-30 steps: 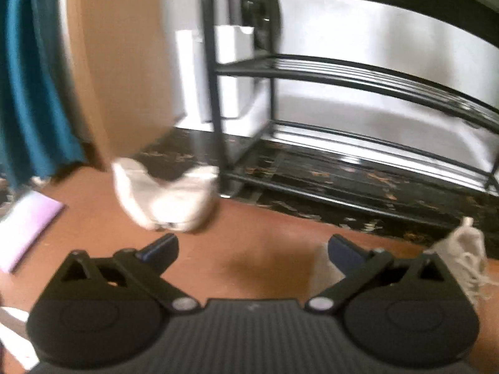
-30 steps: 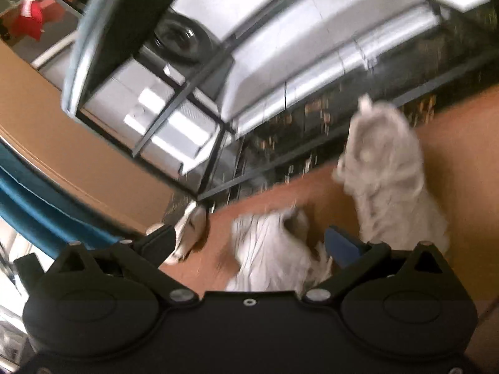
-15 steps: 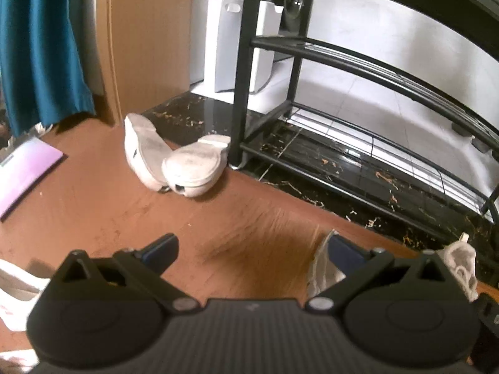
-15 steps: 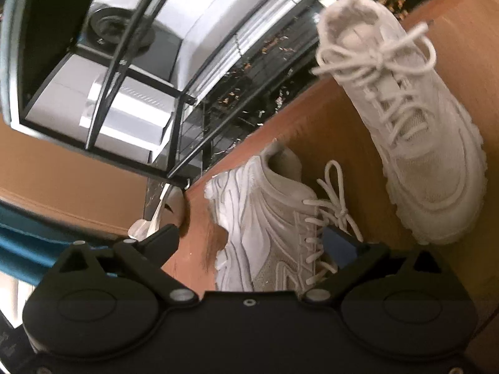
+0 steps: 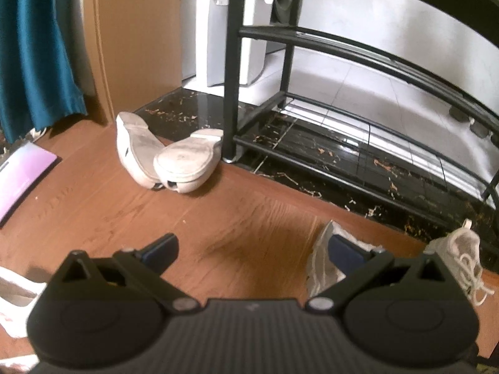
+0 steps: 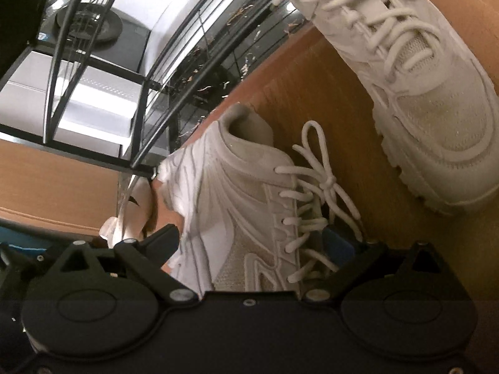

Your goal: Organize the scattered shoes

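Note:
My left gripper (image 5: 252,251) is open and empty above the wooden floor. Two white shoes lie sole-up (image 5: 184,162) by the leg of the black shoe rack (image 5: 358,115). A white sneaker (image 5: 324,265) lies behind my right finger, another laced sneaker (image 5: 461,249) at far right. In the right wrist view my right gripper (image 6: 252,240) is open, its fingers on either side of a white laced sneaker (image 6: 249,205) lying on its side. A second white chunky sneaker (image 6: 421,93) lies beyond, upper right. The rack (image 6: 162,71) shows at the upper left of that view.
A teal curtain (image 5: 34,46) and wooden panel (image 5: 137,37) stand at the left. A purple-white flat item (image 5: 21,177) lies on the floor at left, and a white object (image 5: 15,299) at the lower left edge. A white box (image 5: 230,37) stands behind the rack.
My right gripper has moved down and closer to the sneaker on its side, which now lies between its open fingers. The left view has swung and steadied toward the sole-up shoes and rack.

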`<state>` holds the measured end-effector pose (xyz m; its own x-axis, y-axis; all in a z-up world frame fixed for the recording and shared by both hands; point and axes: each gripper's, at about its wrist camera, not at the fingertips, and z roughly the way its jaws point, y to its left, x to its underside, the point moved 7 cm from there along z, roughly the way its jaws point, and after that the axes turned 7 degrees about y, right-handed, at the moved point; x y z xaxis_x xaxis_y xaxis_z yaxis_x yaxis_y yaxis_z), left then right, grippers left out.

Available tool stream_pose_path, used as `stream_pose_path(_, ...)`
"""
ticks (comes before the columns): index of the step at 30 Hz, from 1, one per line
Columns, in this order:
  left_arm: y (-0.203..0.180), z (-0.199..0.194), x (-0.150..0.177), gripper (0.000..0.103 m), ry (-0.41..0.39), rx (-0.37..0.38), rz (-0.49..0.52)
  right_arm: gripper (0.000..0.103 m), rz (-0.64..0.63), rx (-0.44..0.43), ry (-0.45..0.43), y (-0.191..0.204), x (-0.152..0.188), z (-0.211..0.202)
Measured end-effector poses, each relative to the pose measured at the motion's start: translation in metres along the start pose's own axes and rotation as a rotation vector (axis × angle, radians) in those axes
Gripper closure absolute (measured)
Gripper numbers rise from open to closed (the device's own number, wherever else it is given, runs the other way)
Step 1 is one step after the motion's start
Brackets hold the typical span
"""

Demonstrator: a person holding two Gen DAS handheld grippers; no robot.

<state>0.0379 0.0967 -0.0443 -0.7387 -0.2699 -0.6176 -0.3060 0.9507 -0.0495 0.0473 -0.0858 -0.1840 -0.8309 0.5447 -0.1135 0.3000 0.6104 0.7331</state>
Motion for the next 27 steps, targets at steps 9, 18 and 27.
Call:
stream_pose_path(9, 0.003, 0.005, 0.001, 0.001, 0.016, -0.01, -0.018, 0.031, -0.092, 0.004, -0.002, 0.015, 0.001, -0.008)
stream_pose_path(18, 0.008, 0.004, 0.0, 0.001, 0.015, -0.014, -0.048, 0.031, -0.389, 0.001, 0.04, 0.057, 0.029, -0.013)
stream_pose_path(27, 0.024, 0.001, -0.003, 0.001, -0.007, -0.037, -0.137, 0.031, -0.635, -0.151, 0.161, 0.103, 0.064, -0.016)
